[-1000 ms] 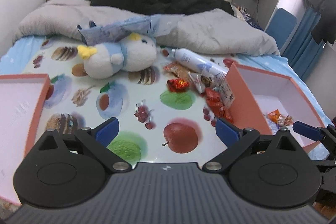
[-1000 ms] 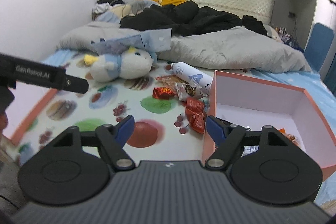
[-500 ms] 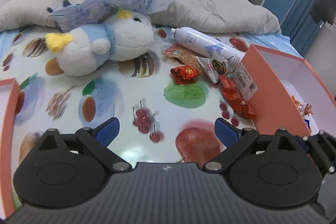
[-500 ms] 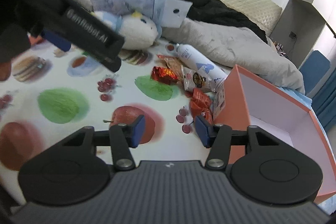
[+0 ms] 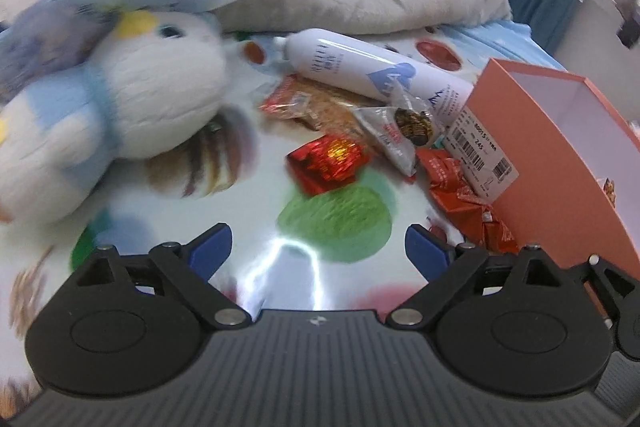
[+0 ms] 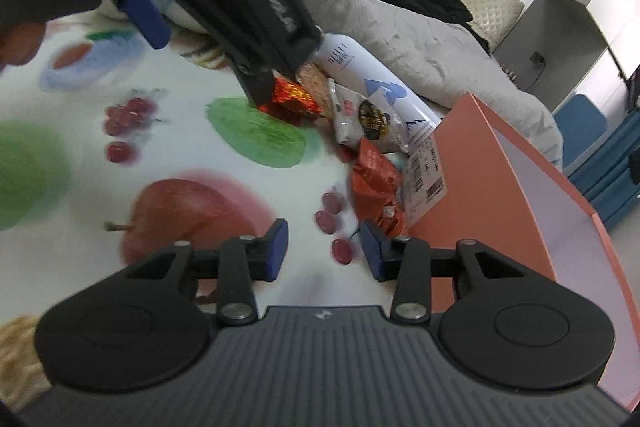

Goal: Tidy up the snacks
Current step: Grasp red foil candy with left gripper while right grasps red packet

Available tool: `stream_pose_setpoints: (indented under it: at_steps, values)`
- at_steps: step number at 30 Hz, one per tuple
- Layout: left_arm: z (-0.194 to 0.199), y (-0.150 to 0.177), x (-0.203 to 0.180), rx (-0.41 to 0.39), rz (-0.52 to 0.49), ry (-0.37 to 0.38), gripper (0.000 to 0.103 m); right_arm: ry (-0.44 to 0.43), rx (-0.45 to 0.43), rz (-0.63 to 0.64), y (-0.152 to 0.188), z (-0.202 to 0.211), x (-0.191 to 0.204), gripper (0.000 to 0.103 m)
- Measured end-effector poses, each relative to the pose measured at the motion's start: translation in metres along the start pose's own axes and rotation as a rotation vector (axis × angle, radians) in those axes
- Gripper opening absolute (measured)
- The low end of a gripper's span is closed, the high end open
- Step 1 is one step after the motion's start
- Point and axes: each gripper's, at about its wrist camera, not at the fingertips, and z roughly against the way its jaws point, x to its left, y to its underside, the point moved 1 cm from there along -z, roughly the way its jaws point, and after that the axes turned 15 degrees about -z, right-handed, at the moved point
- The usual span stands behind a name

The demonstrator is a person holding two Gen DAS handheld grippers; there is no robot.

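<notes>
Red foil snack now lies much nearer to the left gripper than one second ago, just ahead of its wide-spread fingers, nothing between them. The right gripper has come lower toward the orange snack packets beside the pink box; its fingers are closing on empty air. The plush toy looks bigger now.
</notes>
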Motion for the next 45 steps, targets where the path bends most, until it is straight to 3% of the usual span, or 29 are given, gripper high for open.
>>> stream_pose_setpoints:
  at_steps: [8,20,24,27,28,31,38,45]
  values:
    - [-0.040,-0.033,-0.006,-0.005,-0.122,-0.018,0.096,0.138,-0.053,0.090,-0.007,-0.024,-0.001,0.041]
    - [-0.078,-0.055,-0.010,0.034,-0.252,-0.014,0.095,0.125,0.007,0.094,-0.022,-0.048,-0.012,0.042]
    - [-0.088,-0.057,-0.014,0.041,-0.270,-0.003,0.085,0.138,0.023,0.094,-0.023,-0.056,-0.013,0.042]
    - [-0.099,-0.053,-0.014,0.074,-0.258,0.003,0.073,0.126,0.051,0.084,-0.023,-0.062,-0.013,0.039]
    - [-0.098,-0.051,-0.014,0.060,-0.263,-0.002,0.072,0.110,0.069,0.072,-0.024,-0.064,-0.013,0.031]
    - [-0.095,-0.048,-0.012,0.043,-0.248,-0.012,0.062,0.089,0.083,0.042,-0.023,-0.064,-0.014,0.031]
    - [-0.080,-0.039,-0.007,0.042,-0.184,0.000,0.056,0.042,0.079,0.025,-0.022,-0.054,-0.015,0.022]
    - [-0.054,-0.012,-0.005,0.051,-0.079,-0.017,0.056,-0.045,0.100,0.003,-0.020,-0.036,-0.016,0.021]
